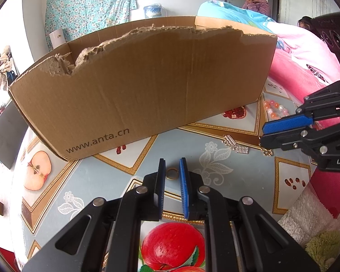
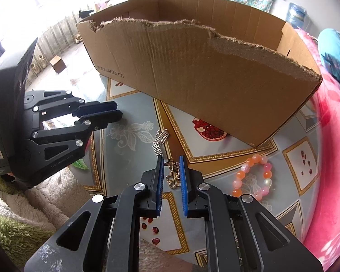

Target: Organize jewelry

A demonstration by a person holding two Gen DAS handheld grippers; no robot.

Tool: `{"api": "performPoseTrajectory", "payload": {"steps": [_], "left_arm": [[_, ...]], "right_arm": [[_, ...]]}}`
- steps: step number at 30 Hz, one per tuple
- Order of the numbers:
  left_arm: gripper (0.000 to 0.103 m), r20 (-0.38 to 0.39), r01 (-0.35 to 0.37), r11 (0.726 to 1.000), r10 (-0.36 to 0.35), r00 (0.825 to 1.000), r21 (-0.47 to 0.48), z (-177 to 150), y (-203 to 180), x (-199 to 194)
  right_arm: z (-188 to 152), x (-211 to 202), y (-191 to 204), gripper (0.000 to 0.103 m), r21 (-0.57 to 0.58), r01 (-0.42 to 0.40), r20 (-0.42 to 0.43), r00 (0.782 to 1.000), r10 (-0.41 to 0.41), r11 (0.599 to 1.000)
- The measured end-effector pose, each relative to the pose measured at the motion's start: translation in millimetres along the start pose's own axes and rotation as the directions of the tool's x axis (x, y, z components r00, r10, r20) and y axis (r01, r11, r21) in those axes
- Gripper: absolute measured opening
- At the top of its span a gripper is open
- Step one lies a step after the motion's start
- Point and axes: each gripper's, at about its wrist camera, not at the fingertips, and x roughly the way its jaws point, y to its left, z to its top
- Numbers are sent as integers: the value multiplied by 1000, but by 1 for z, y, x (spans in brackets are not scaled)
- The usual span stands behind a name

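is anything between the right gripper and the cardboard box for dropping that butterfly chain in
Only the box's own torn front wall rises between the right gripper, whose pads are around the butterfly chain, and the inside of the cardboard box. The silver link bracelet lies on the cloth ahead, low enough to pass over.

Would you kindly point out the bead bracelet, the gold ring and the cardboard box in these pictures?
bead bracelet (image 2: pixel 252 176): right wrist view, on an orange bead of its left side.
gold ring (image 1: pixel 172 173): left wrist view, on its band.
cardboard box (image 2: pixel 215 83): right wrist view, on its near wall.
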Motion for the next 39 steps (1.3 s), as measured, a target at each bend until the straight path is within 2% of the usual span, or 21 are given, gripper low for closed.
{"api": "performPoseTrajectory", "payload": {"steps": [7, 13, 16, 19, 21, 23, 27, 32, 35, 39], "left_arm": [[12, 29, 17, 999, -18, 999, 32, 2, -2, -12], [12, 92, 47, 998, -51, 994, 40, 16, 1, -44], [12, 169, 77, 997, -82, 982, 32, 33, 5, -73], [12, 253, 114, 993, -114, 961, 17, 57, 13, -98], [12, 294, 128, 992, -126, 947, 14, 74, 19, -105], [12, 313, 118, 993, -116, 943, 14, 91, 22, -102], [12, 263, 65, 998, -59, 963, -17, 122, 32, -73], [12, 99, 18, 996, -9, 995, -86, 147, 42, -20], [12, 3, 28, 991, -27, 1000, -134, 150, 48, 9], [12, -62, 31, 989, -41, 997, -146, 152, 50, 28]], "right_arm": [[7, -28, -5, 12, 35, -31, 82, 996, 28, 999], [18, -58, -2, 12, 33, -78, 167, 983, 71, 996], [30, -76, 1, 12, 24, -107, 233, 967, 98, 994], [51, -95, 0, 12, 9, -131, 307, 944, 122, 991], [65, -100, -5, 12, 5, -139, 342, 931, 129, 990], [79, -99, -10, 12, 12, -123, 357, 928, 110, 992], [105, -73, -28, 12, 46, -139, 312, 943, 118, 989], [126, -27, -48, 12, 147, -134, 184, 977, 106, 980], [128, -10, -56, 12, 173, -131, 126, 986, 110, 976], [129, 1, -58, 15, 167, -92, 80, 994, 79, 982]]}}
